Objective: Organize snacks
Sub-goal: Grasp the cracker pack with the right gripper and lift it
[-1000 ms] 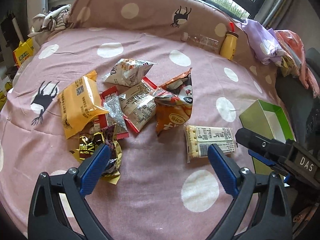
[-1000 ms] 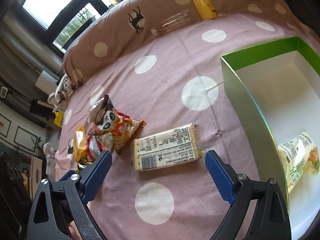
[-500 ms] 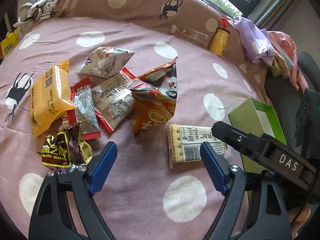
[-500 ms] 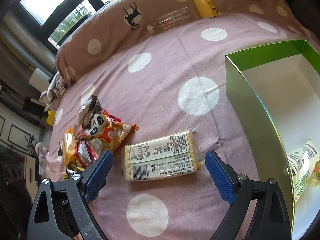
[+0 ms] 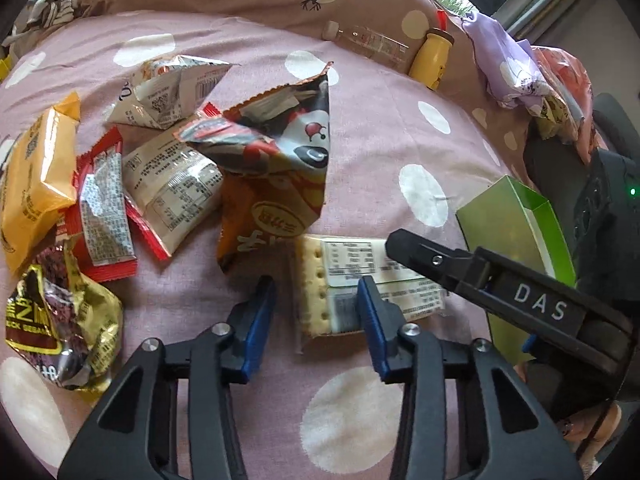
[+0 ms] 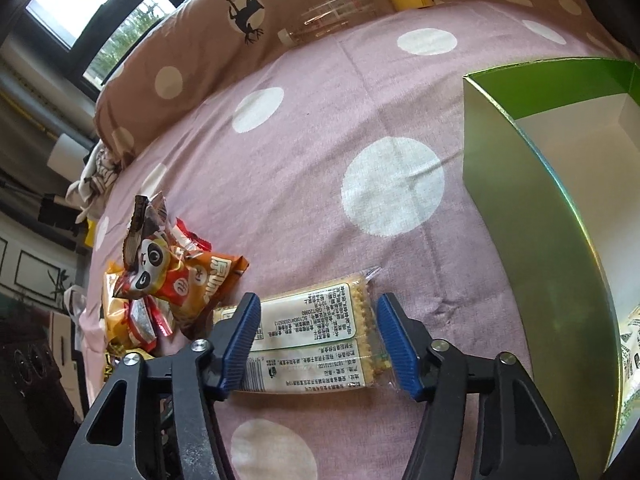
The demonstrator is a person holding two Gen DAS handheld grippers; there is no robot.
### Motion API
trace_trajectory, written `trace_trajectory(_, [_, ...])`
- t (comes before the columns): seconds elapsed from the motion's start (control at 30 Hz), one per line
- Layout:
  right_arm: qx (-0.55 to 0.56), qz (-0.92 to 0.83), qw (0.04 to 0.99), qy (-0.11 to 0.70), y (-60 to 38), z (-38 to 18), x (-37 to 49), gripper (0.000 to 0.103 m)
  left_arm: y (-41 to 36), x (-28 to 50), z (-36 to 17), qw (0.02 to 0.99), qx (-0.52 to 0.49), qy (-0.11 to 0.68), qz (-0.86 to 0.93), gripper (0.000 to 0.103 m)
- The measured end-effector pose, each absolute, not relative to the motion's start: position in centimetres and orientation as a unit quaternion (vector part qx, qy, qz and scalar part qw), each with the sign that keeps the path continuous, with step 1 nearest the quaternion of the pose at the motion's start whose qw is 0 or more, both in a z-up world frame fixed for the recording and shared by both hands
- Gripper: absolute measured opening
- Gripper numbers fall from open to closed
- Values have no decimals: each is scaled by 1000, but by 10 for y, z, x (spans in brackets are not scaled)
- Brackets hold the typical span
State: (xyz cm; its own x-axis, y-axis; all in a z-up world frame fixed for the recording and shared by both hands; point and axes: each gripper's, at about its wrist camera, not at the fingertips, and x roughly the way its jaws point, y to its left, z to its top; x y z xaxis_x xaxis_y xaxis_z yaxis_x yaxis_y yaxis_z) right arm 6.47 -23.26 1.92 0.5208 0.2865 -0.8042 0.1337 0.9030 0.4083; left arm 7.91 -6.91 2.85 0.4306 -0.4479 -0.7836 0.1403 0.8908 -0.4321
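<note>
Cracker pack lay flat on the bedspread, just beside the green box. Right gripper straddled it, jaws closing, pads not yet pressing; left gripper was closing over its other end. Grasp step; next needs a firm pinch, then a lift into the box.

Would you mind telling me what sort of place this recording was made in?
Most likely a bedroom: the snacks lie on a bed covered by a pink polka-dot sheet, a matching brown pillow lies along its far edge, and a window is behind.
</note>
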Motion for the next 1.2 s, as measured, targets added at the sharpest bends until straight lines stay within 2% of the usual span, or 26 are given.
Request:
trace_trajectory(0.47, [220,53,843,487,-225,24,51,55,-74,65,44,841,-139,497,-165,37])
trace_trajectory(0.7, [233,53,857,457,-227,44,30,55,-81,45,68,864,-110,460,-171,37])
trace_trajectory(1.2, [220,51,894,386,-224,96,-14,55,-84,14,108,883,-126,408,-194,41])
